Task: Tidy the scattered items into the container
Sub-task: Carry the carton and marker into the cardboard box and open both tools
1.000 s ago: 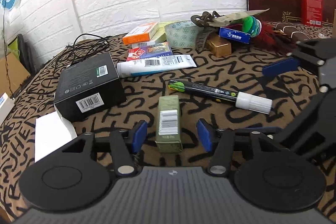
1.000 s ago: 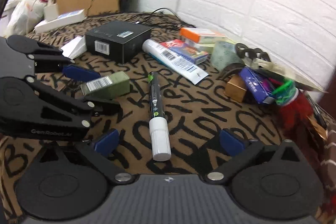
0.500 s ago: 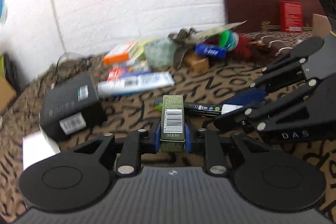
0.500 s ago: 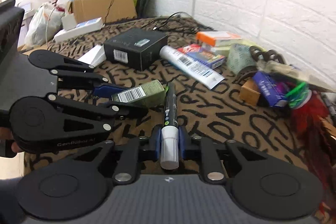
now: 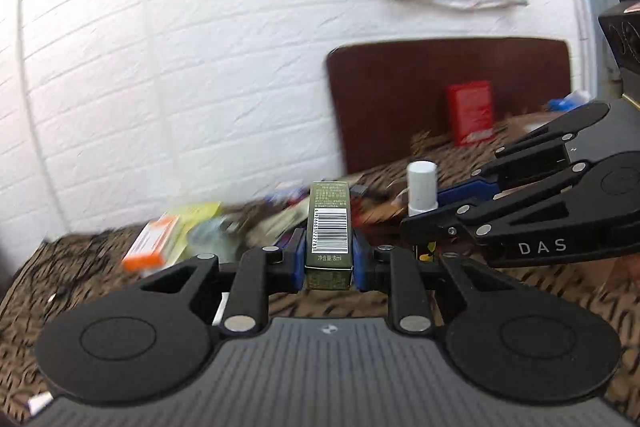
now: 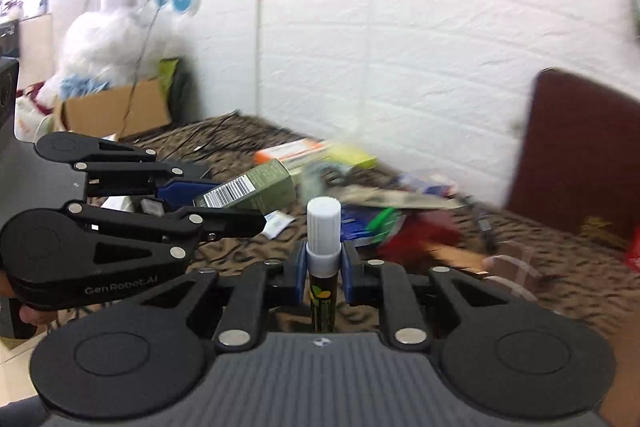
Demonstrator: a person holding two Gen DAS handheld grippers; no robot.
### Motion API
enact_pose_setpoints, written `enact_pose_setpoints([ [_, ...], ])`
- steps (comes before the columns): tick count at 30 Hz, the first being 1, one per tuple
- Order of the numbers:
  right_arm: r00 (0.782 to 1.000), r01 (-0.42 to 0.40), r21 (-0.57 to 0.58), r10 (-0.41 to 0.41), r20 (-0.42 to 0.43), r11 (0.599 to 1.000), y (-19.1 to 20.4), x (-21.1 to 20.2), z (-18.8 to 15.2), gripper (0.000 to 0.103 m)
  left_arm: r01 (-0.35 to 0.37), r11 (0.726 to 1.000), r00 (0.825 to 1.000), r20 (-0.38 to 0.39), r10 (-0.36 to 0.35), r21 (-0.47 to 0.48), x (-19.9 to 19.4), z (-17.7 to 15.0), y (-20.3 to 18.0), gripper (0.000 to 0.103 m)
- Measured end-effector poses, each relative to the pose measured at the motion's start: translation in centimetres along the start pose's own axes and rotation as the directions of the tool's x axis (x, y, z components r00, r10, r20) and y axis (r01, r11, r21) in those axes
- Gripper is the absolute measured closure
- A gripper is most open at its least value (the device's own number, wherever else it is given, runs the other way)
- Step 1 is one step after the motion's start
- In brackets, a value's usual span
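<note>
My left gripper (image 5: 328, 259) is shut on a small olive-green box (image 5: 329, 227) with a barcode, held above the patterned cloth; the box also shows in the right wrist view (image 6: 248, 189). My right gripper (image 6: 323, 273) is shut on a black marker with a white cap (image 6: 323, 227), standing upright between the blue pads; its cap also shows in the left wrist view (image 5: 421, 187). The two grippers are side by side, close together. No container is clearly visible.
Blurred clutter lies on the leopard-pattern cloth (image 5: 100, 259): an orange box (image 5: 154, 241), a red feathery item (image 6: 416, 231), blue packets. A dark brown headboard (image 5: 400, 99) with a red box (image 5: 470, 111) stands at the back right. A cardboard box (image 6: 116, 109) sits far left.
Both grippers have lifted and tilted upward with their items; the views now show more wall and less of the cloth. A second ago both grippers were open around the box and marker.
</note>
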State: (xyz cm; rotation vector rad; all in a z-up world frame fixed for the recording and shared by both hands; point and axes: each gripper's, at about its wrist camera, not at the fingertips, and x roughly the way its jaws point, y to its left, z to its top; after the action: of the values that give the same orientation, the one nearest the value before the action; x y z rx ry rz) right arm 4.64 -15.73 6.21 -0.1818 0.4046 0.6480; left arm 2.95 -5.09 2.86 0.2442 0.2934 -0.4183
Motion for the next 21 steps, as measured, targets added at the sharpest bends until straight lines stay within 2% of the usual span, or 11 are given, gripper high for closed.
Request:
enact_pose_setpoints([
  [5,0.983,0.156,0.034,-0.158,0.091,0.987,-4.5,-6.1,1.4,0.087,0.113,0.993,0.989,0.094,-0.117,0.045,1.6,4.8,-4.3,0.08],
  [10,0.936,0.306,0.118,-0.321,0.142,0.945,-9.6,-12.3,0.6,0.087,0.24,0.966,0.955,0.153,-0.252,0.097,3.4,8.6,-10.3,0.08],
  [16,0.878,0.439,0.225,-0.468,0.097,0.87,-14.6,-17.0,-3.3,0.087,0.373,0.916,0.913,0.118,-0.39,0.147,6.9,9.6,-16.5,0.08],
  [21,0.831,0.532,0.279,-0.557,0.009,0.799,-16.7,-18.2,-6.6,0.087,0.419,0.896,0.902,0.045,-0.429,0.149,9.7,9.5,-19.4,0.08],
])
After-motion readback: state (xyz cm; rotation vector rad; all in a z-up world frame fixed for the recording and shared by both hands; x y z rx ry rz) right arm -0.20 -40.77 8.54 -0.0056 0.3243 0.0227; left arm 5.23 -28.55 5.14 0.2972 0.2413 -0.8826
